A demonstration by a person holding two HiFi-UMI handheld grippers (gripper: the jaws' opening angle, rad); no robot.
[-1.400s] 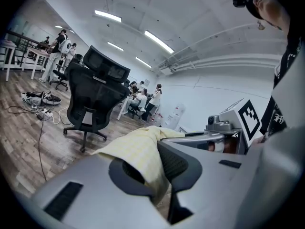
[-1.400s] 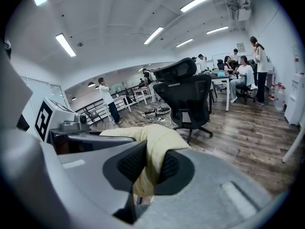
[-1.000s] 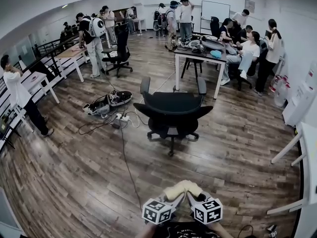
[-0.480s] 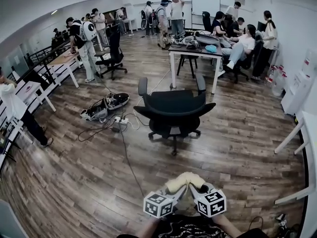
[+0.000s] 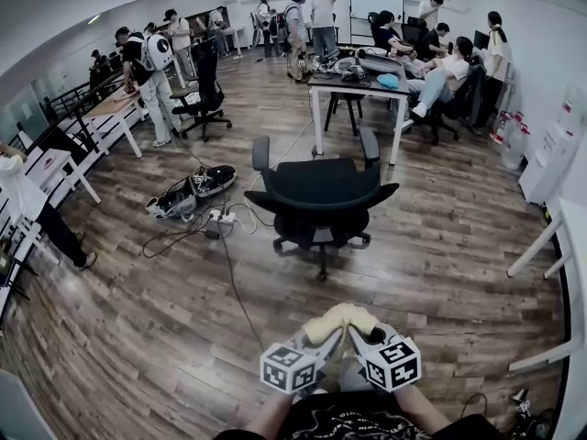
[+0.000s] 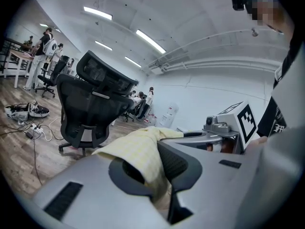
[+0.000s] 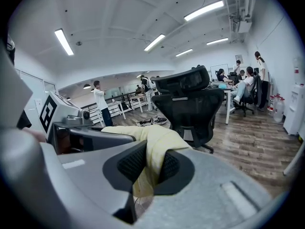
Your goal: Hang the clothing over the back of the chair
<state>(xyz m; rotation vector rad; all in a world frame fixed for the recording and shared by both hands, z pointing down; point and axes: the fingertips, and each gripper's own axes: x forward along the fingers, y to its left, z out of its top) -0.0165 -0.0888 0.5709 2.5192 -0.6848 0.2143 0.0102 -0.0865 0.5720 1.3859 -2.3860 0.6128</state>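
The clothing (image 5: 341, 320) — a pale yellow, faintly checked cloth — is found bunched in a small hump low in front of the person, off the floor and well apart from the chair. It is held at two places. In the left gripper view the jaws of the left gripper (image 6: 153, 166) are seen closed narrow on a fold of it, with fabric hanging down through the gap. In the right gripper view the right gripper (image 7: 148, 168) is seen likewise, its ribbed pads pressed on a fold from either side. The two grippers are close together, so little cloth is stretched between them.

The chair (image 5: 321, 189), black with a mesh back and a headrest (image 6: 106, 73), stands on open floor beyond, its back turned toward the person. The step in hand is judged to be the carry to the chair; nothing has yet been hung.

For a sound result it is recommended that both grips be held firm and that the grippers be drawn apart before the chair is reached, so the cloth is spread. It should then be lifted clear above the headrest and lowered with roughly half falling on each side of the back. Release is best made only once the cloth rests there. The power strip (image 5: 218, 216) on the floor left of the chair should be avoided underfoot.
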